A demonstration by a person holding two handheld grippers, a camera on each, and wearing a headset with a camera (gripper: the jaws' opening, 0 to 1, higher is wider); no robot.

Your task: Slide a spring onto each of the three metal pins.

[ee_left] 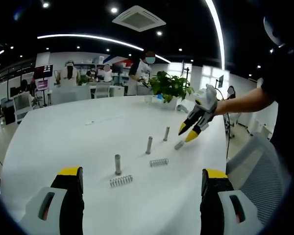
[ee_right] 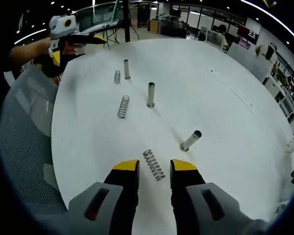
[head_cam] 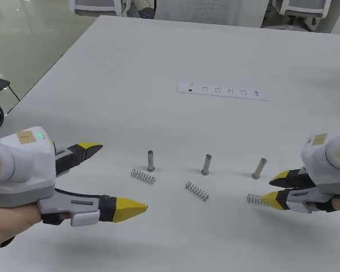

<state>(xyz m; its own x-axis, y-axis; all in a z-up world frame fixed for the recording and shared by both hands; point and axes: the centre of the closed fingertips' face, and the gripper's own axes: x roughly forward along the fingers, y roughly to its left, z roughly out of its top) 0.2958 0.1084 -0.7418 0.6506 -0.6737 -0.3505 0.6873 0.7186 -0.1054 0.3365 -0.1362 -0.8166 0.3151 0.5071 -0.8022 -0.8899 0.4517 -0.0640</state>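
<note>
At 4 o'clock on counter [head_cam: 158, 68], right hand-held gripper [head_cam: 266, 190], released, hovers at spring [head_cam: 254, 198]; pickup step, next needs clenching; left hand-held gripper [head_cam: 124, 177] released.

Saw L gripper [head_cam: 116, 178] low left, jaws spread wide. Spotted R gripper [head_cam: 273, 189] at right, jaws a bit apart, lower tip right by right spring [head_cam: 253, 198]. Counted pins in a row: left pin [head_cam: 151, 160] & mid pin [head_cam: 206, 164] upright, right pin [head_cam: 259, 168] tilted. Found left spring [head_cam: 143, 176], mid spring [head_cam: 196, 191] lying just in front. Noticed power strip [head_cam: 222, 90] farther back on table [head_cam: 158, 62].
</note>
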